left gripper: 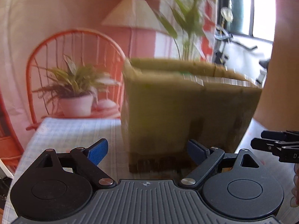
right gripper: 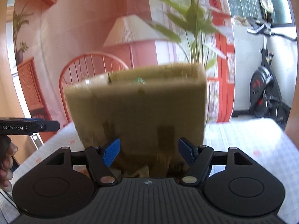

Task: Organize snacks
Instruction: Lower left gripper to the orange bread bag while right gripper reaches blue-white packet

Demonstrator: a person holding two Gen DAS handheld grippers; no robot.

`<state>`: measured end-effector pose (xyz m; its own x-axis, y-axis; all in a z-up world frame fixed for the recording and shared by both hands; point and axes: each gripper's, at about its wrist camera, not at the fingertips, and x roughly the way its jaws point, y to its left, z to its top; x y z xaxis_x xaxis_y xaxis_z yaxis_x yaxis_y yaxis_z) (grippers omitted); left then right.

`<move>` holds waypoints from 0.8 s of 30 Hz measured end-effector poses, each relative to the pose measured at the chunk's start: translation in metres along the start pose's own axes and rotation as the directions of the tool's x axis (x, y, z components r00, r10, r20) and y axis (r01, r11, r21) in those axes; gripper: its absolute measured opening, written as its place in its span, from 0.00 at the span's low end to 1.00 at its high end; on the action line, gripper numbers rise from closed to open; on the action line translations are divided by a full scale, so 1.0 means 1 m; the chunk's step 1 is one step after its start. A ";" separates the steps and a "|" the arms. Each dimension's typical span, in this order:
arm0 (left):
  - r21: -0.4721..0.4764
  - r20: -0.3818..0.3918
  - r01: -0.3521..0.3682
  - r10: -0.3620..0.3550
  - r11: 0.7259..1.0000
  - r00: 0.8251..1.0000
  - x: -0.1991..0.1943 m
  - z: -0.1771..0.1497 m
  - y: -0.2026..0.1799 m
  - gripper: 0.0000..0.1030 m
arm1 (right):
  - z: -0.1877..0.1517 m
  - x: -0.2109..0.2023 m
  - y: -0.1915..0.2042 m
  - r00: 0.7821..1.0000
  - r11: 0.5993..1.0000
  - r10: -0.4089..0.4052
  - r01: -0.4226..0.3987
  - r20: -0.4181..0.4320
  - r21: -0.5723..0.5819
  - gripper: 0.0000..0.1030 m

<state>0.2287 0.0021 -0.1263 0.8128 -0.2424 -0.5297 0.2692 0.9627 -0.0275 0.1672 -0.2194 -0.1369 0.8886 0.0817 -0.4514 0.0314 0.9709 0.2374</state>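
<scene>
A brown cardboard box stands on the checked tablecloth, blurred in both views. It fills the middle of the right wrist view, with something green showing at its open top. My left gripper is open and empty, just short of the box's near side. My right gripper is open and empty, close to the box, with crumpled paper low between the jaws. Each gripper shows at the edge of the other's view.
An orange wire chair with a potted plant stands behind the table. A floor lamp, a tall plant and an exercise bike stand further back. The table edge runs at the right.
</scene>
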 end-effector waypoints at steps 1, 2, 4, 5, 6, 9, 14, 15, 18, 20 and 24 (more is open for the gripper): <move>0.006 -0.022 0.006 -0.005 1.000 1.000 0.005 -0.004 -0.001 0.90 | -0.007 0.002 -0.001 1.000 1.000 -0.001 0.001 -0.012 0.007 0.70; 0.012 -0.040 0.009 -0.009 1.000 0.999 0.010 -0.009 -0.003 0.90 | -0.012 0.005 -0.003 1.000 1.000 -0.002 0.003 -0.025 0.013 0.70; 0.031 -0.076 0.024 -0.021 0.999 0.997 0.020 -0.018 -0.005 0.90 | -0.023 0.009 -0.005 0.999 1.000 -0.003 0.005 -0.049 0.027 0.69; 0.042 -0.089 0.031 -0.027 0.999 0.996 0.024 -0.023 -0.006 0.91 | -0.028 0.010 -0.005 0.998 0.999 -0.001 0.003 -0.060 0.033 0.69; 0.057 -0.103 0.037 -0.031 0.998 0.994 0.030 -0.028 -0.008 0.91 | -0.032 0.012 -0.006 0.997 0.999 0.001 0.002 -0.071 0.036 0.67; 0.103 -0.147 0.059 -0.044 0.993 0.988 0.045 -0.039 -0.010 0.91 | -0.042 0.017 -0.007 0.995 0.999 0.001 0.003 -0.101 0.041 0.67; 0.131 -0.204 0.094 -0.066 0.987 0.977 0.065 -0.052 -0.009 0.91 | -0.052 0.024 -0.008 0.989 0.999 -0.006 0.013 -0.145 0.046 0.66; 0.139 -0.212 0.100 -0.069 0.985 0.975 0.067 -0.051 -0.009 0.91 | -0.055 0.026 -0.009 0.988 0.999 -0.006 0.013 -0.156 0.047 0.63; 0.163 -0.222 0.123 -0.085 0.979 0.971 0.067 -0.057 -0.014 0.91 | -0.061 0.031 -0.010 0.982 0.998 -0.006 0.017 -0.190 0.055 0.63; 0.179 -0.230 0.125 -0.082 0.976 0.970 0.068 -0.059 -0.018 0.91 | -0.065 0.036 -0.012 0.976 0.997 -0.007 0.022 -0.216 0.070 0.62; 0.183 -0.239 0.129 -0.083 0.975 0.967 0.068 -0.064 -0.021 0.90 | -0.068 0.046 -0.013 0.969 0.996 -0.003 0.026 -0.249 0.090 0.62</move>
<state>0.2450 -0.0270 -0.2164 0.6405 -0.2854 -0.7129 0.4614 0.8852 0.0602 0.1768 -0.2125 -0.2198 0.7466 0.1319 -0.6520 0.0957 0.9486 0.3015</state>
